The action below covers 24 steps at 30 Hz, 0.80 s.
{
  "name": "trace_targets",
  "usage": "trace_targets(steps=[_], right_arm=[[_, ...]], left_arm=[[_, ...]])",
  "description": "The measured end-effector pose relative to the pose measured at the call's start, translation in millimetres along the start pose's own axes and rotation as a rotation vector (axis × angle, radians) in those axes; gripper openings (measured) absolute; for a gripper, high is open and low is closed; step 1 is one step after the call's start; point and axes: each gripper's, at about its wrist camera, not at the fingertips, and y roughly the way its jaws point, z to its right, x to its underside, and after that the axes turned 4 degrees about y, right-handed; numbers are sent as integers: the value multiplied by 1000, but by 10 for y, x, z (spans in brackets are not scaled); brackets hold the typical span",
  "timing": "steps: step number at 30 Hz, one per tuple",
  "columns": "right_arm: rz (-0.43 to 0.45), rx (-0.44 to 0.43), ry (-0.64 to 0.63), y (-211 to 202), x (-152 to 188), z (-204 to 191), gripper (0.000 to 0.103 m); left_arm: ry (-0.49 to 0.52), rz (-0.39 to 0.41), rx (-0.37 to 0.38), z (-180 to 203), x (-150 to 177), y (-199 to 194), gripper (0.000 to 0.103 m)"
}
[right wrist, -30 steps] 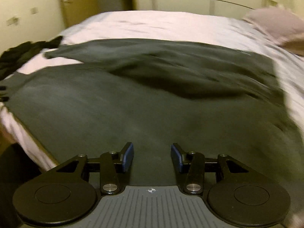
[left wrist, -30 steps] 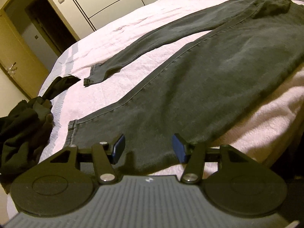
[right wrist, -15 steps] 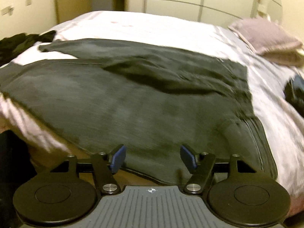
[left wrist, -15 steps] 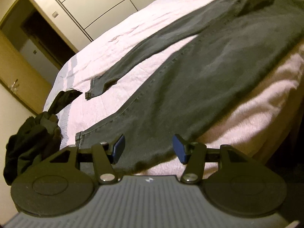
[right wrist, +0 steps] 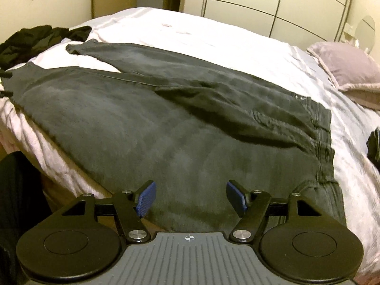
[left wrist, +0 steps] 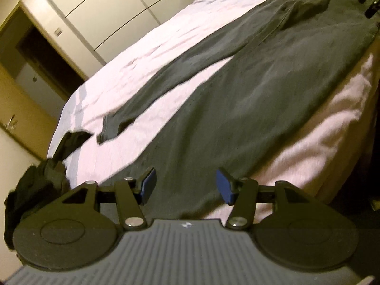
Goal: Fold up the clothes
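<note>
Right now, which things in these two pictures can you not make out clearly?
- Dark clothes pile, left wrist view: dim, garment types unclear.
- Near edge of the dark jeans, right wrist view: hidden behind the right gripper.
- Black item, right wrist view: cut off by the frame edge.

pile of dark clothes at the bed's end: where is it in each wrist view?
Left wrist: dark clothes pile at the lower left edge, past the jeans' hems.
Right wrist: the pile at the upper left, beyond the hems.
Shared landmark: the far jeans leg's hem.
</note>
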Motion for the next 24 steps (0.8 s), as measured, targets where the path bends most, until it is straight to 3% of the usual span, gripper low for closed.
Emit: trace_targets(steps=[7,15,24], right_arm=[[-151,-8,-3,-40,-197,139,69],[-142,73,-58,-467,-319,273,69],[-138,91,-74,-828,-266,213,70]], left_arm=[[-26,24,90,-102,-394,46,52],[-4,25,98,-303,-626,-135,52],[3,27,70,-484,-635,-458,52]])
